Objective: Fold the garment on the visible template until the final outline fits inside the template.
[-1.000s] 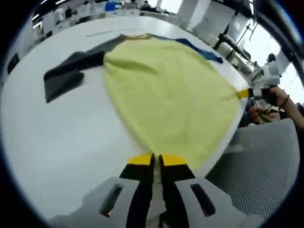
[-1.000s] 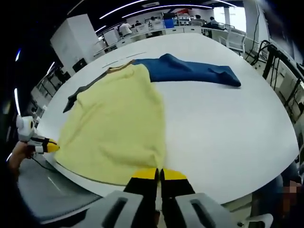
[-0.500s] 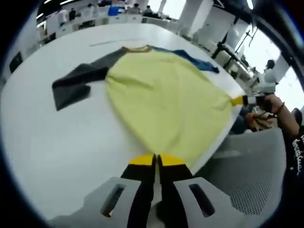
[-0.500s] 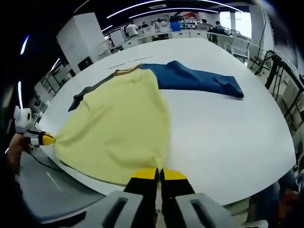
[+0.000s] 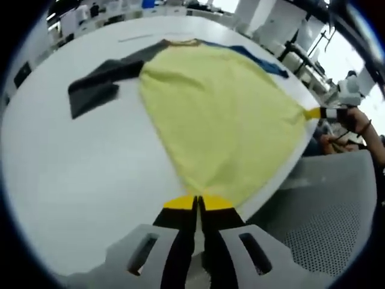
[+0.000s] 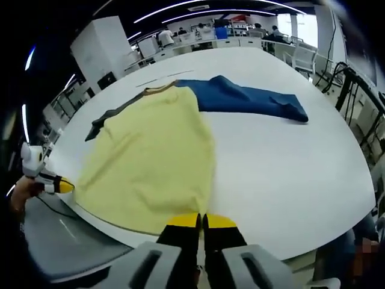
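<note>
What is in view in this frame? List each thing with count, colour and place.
garment: one, yellow body with a dark grey sleeve and a blue sleeve, spread flat on the table, hem at the near edge
table: one, white, under the garment
chair: one, grey mesh, at the table's near edge
left hand-held gripper: one, yellow tips on black, shut on the garment's hem corner
right hand-held gripper: one, yellow tips on black, shut on the other hem corner
</note>
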The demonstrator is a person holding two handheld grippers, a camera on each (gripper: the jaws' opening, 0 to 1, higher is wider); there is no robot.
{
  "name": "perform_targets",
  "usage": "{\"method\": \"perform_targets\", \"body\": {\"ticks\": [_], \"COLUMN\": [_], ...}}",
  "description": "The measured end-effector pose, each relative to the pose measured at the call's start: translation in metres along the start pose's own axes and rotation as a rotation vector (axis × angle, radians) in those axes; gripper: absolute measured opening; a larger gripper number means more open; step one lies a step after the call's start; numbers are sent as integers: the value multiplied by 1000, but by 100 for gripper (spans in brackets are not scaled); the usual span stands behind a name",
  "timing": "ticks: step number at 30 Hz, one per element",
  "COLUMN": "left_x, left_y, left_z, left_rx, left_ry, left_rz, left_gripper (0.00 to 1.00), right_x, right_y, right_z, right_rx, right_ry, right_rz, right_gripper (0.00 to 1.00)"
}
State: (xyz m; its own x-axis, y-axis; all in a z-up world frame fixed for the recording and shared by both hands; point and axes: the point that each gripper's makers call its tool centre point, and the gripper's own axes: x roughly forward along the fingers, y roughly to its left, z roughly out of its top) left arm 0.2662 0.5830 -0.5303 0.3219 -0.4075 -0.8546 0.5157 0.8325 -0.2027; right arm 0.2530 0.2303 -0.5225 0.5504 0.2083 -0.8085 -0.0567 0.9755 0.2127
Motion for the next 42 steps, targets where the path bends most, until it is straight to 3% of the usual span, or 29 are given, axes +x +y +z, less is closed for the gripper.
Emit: {"method": "perform_targets", "body": {"ticks": [2,7,8,9,12,15,21,42], "left_x": [1,7,8,7,8,5,-1,0], "left_y": [-1,3,6,4,0,-3,-7,4], "left_z": [-1,-13,-5,-12,-13,-16,-22,-24], "left_rx": [7,13,-1,-6,-57,-20,-25,-1], "left_ry": [5,68,19,57,57,63,53,57], "left_rz": [7,45,69,52,34,35,40,97], "left_gripper": [12,12,8,5,0,0,0,1], "right_x": [0,0,0,0,1,2,4,4], "right_y": [0,0,0,0,-2,-4,-6,4], "right_z": [0,-1,-1,-1,-3,-5,-9,-25], "right_rx": [-1,1,1,1,2,5,5,-23], "right_ry": [1,2,1,1,5,7,18,79], "right_rz": [0,3,4,4,1,-4,-2,35], "right_gripper": [0,0,0,0,0,0,0,0]}}
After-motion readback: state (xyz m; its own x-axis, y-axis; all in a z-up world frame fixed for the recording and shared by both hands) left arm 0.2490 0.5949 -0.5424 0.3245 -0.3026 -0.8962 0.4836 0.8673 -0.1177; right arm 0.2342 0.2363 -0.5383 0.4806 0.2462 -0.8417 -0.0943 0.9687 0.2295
